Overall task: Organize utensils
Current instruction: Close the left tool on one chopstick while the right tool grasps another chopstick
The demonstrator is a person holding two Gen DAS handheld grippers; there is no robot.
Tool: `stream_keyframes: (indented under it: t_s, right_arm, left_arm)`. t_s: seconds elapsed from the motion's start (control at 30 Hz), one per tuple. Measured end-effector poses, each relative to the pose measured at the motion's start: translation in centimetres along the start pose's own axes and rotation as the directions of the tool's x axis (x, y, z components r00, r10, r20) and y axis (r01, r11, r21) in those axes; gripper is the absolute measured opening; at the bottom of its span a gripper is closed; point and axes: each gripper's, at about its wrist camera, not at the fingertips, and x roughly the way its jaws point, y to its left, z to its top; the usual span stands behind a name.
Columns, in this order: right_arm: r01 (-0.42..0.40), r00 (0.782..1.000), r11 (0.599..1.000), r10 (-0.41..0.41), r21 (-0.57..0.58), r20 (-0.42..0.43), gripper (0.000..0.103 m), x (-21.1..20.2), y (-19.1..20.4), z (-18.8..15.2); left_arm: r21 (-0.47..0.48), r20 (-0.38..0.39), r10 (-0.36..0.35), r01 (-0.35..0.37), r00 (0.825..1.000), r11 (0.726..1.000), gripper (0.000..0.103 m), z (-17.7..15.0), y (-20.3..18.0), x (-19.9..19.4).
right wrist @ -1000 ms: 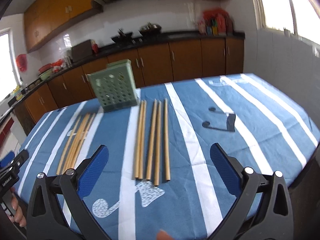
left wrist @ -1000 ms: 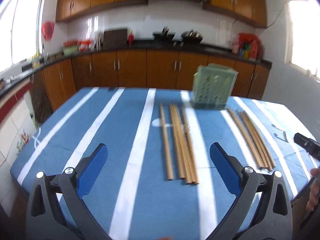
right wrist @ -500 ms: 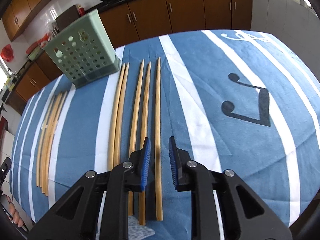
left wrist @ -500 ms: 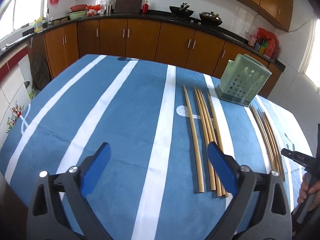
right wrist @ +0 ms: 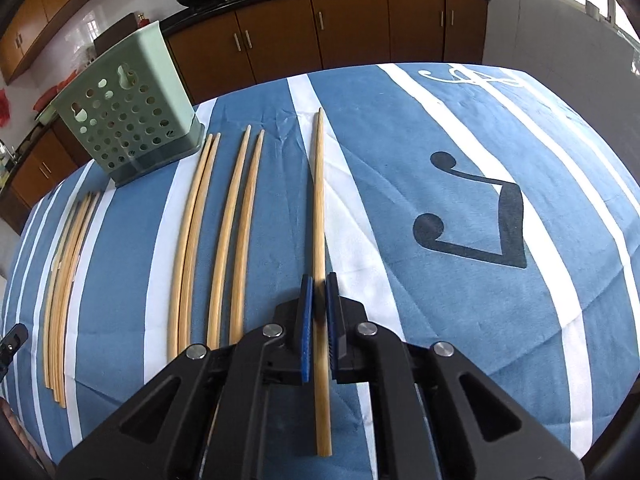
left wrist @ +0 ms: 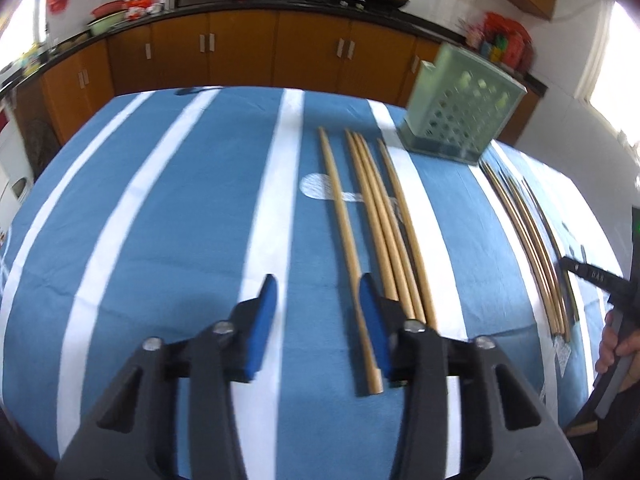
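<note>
Right claw [right wrist: 319,292] clamped on chopstick [right wrist: 319,200]; left claw [left wrist: 318,300] closing, empty.

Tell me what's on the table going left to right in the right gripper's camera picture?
Bunch of chopsticks → green holder → pair of chopsticks → second pair → chopstick clamped in the right gripper → black music note.

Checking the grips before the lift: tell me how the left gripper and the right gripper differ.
The right gripper is shut on a chopstick; the left gripper has been closing but grips nothing. The right gripper's chopstick runs between its fingers; the left gripper's nearest chopstick lies just inside its right finger. Both have blue pads and point down at the tablecloth.
</note>
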Motion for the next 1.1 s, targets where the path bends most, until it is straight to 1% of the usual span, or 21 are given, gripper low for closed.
stream_keyframes:
  t_s: [0.03, 0.13, 0.27, 0.4, 0.63, 0.8, 0.97, 1.1]
  right_arm:
    - [0.005, 1.000, 1.000, -0.005, -0.010, 0.004, 0.007, 0.0, 0.2, -0.1]
    - [0.008, 1.000, 1.000, -0.008, -0.022, 0.010, 0.008, 0.1, 0.4, -0.2]
    - [-0.002, 1.000, 1.000, 0.002, -0.021, 0.009, 0.008, 0.3, 0.3, -0.1]
    - [-0.002, 1.000, 1.000, 0.002, -0.027, 0.009, 0.008, 0.5, 0.6, 0.1]
    - [-0.007, 1.000, 0.999, 0.008, -0.051, 0.012, 0.008, 1.6, 1.1, 1.3]
    - [-0.001, 1.000, 0.999, 0.002, -0.037, 0.028, 0.007, 2.5, 0.6, 2.7]
    - [-0.001, 0.999, 1.000, 0.002, -0.027, 0.047, 0.008, 2.8, 0.2, 3.2]
    - [0.021, 0.997, 0.998, -0.016, -0.057, 0.077, 0.008, 2.8, 0.7, 2.7]
  left_arm:
    - [0.008, -0.008, -0.007, 0.007, 1.000, 1.000, 0.035, 0.0, -0.3, 0.3]
    - [0.037, -0.035, -0.015, 0.017, 0.999, 0.999, 0.033, 0.2, -1.2, 1.3]
    - [0.071, -0.069, -0.002, 0.007, 0.998, 0.997, 0.025, 0.3, -2.1, 2.4]
    - [0.091, -0.070, 0.036, -0.030, 0.997, 0.995, 0.010, 1.0, -2.3, 3.1]
    - [0.116, -0.051, 0.076, -0.070, 0.996, 0.991, 0.008, 3.7, -1.7, 4.8]
    - [0.093, -0.032, 0.102, -0.098, 0.994, 0.991, 0.008, 6.0, 0.0, 6.2]
    - [0.098, -0.008, 0.073, -0.072, 0.997, 0.993, 0.008, 5.9, 0.7, 6.0]
    - [0.088, 0.004, 0.048, -0.048, 0.999, 0.995, 0.010, 5.7, 0.9, 5.8]
